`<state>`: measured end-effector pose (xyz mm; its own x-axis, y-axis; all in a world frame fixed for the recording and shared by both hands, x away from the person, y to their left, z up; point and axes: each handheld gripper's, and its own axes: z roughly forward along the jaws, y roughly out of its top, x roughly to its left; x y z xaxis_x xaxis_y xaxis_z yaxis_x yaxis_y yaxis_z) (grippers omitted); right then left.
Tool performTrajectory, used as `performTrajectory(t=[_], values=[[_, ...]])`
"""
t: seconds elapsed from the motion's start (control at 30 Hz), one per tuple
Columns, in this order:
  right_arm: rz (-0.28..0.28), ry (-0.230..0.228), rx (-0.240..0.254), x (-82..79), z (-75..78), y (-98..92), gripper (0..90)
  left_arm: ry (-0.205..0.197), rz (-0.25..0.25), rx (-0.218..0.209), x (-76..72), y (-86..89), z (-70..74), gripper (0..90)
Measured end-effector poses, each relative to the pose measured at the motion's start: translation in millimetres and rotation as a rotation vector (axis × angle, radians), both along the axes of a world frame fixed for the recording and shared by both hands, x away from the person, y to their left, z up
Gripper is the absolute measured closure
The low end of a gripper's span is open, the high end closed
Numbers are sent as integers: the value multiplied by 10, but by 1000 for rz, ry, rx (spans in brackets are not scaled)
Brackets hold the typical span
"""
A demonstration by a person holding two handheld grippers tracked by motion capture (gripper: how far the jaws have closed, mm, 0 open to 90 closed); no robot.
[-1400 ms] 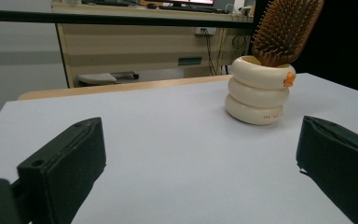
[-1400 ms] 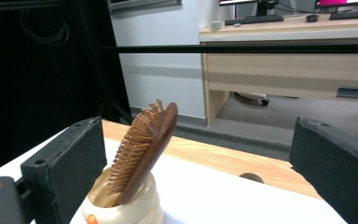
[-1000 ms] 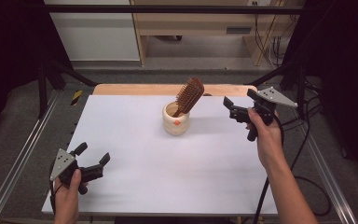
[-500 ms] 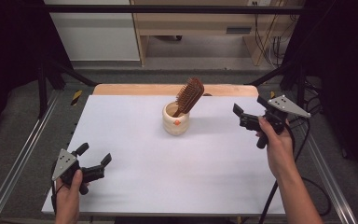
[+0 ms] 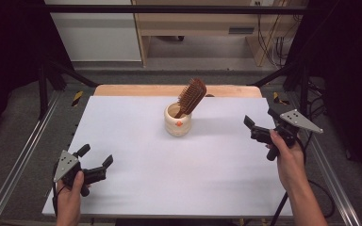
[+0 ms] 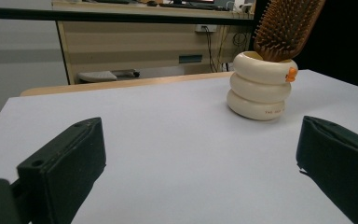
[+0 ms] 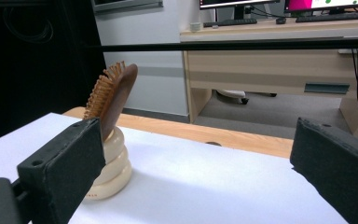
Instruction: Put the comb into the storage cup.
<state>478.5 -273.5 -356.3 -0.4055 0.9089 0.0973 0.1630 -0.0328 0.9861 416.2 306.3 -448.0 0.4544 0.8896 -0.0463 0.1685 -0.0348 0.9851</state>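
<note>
Your wooden bristled hairbrush point(image 5: 191, 96) leans in the ribbed cream cup point(image 5: 177, 121) near the tabletop's point(image 5: 136, 141) far edge; both grippers' point(image 5: 95, 163) point(image 5: 253, 130) fingers stand apart.

Brown hairbrush point(image 5: 191, 96), cream cup point(image 5: 177, 121), white table point(image 5: 169, 165).

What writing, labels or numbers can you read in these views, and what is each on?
Small reddish print low on the cream holder: too blurred to read.
Orange mark on the holder's upper ring: a small emblem, no letters legible.
Monitor screens on the desk behind: too small to read.
Brush, table, left gripper and right gripper: no text visible.
</note>
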Motion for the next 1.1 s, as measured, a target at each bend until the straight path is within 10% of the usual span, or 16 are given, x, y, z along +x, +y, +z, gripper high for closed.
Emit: performTrajectory(t=[1.1], values=[[4,59,1,-348,-596,-186,34,0,-5,-8,2,5,-1,14]])
